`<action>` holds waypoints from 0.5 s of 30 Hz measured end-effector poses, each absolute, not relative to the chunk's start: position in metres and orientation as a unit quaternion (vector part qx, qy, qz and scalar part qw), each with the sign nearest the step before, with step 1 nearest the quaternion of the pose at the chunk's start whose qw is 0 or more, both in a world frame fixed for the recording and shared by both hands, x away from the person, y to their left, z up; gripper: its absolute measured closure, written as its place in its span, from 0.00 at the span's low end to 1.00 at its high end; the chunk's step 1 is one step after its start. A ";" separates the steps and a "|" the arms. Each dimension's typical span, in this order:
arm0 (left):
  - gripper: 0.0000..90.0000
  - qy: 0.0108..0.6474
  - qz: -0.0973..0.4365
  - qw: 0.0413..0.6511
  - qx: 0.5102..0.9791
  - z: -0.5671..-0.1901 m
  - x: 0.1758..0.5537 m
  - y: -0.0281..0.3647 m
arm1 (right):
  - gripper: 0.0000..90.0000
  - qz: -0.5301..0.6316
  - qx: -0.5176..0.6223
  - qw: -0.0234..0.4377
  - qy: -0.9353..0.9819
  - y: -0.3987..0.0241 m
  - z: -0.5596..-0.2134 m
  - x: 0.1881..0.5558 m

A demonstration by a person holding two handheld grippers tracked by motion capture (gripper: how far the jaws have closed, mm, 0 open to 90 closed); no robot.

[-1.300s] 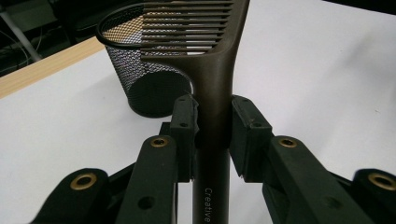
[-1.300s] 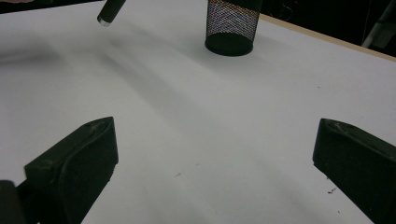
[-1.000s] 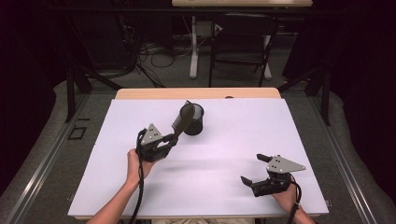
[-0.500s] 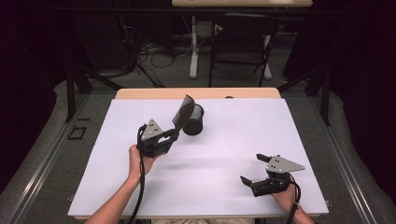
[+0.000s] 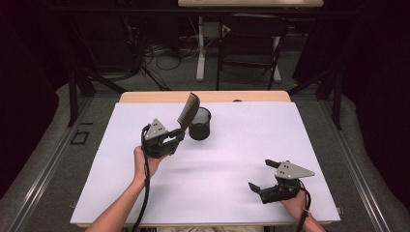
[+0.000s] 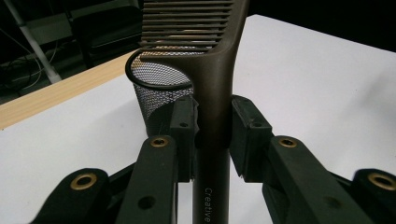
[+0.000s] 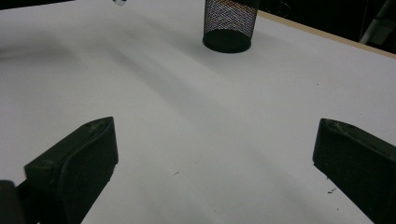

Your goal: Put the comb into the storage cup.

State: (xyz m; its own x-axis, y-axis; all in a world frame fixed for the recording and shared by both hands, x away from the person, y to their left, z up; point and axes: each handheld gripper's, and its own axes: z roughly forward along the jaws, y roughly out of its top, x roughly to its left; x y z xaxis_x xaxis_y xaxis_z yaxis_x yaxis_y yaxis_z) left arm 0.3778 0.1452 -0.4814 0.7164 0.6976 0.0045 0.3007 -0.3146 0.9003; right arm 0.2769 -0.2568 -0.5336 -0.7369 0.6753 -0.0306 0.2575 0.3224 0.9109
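My left gripper [image 5: 180, 135] is shut on the handle of a dark brown comb [image 5: 188, 111], which slants up and to the right. In the left gripper view the pads clamp the comb [image 6: 212, 93] on both sides, its teeth above the rim of a black mesh cup [image 6: 156, 88]. The mesh cup [image 5: 199, 124] stands upright on the white table cover, just right of the comb's head. My right gripper [image 5: 258, 176] rests low near the front right of the table, its jaws wide apart with nothing between them. The right gripper view has the cup [image 7: 229, 25] far ahead.
The white cover [image 5: 251, 140] spreads over a wooden table [image 5: 145, 96] whose far edge shows as a tan strip. Beyond it stand dark chairs, table legs and cables on the floor. Metal rails run along both sides of the table.
The left gripper has lifted and swung the comb from across the cup's top to more upright beside it. The right gripper has stayed where it was.
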 end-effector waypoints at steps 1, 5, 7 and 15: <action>0.81 0.318 0.204 0.492 0.784 -0.481 0.379 0.145 | 0.00 0.500 0.297 0.208 0.786 -0.257 -0.534 0.277; 0.81 0.319 0.203 0.498 0.780 -0.478 0.381 0.144 | 0.00 0.500 0.298 0.208 0.786 -0.257 -0.534 0.277; 0.81 0.320 0.203 0.497 0.780 -0.477 0.382 0.144 | 0.00 0.501 0.298 0.208 0.785 -0.257 -0.534 0.277; 0.81 0.323 0.201 0.503 0.776 -0.476 0.385 0.144 | 0.00 0.500 0.298 0.208 0.786 -0.258 -0.534 0.277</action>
State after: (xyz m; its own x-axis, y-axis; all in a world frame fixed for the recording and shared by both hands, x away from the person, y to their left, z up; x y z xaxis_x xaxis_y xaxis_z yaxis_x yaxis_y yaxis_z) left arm 0.3849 0.1440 -0.4760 0.7107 0.7034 -0.0131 0.2991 -0.2852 0.9106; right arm 0.2773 -0.2575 -0.5337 -0.7354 0.6770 -0.0293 0.2604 0.3224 0.9101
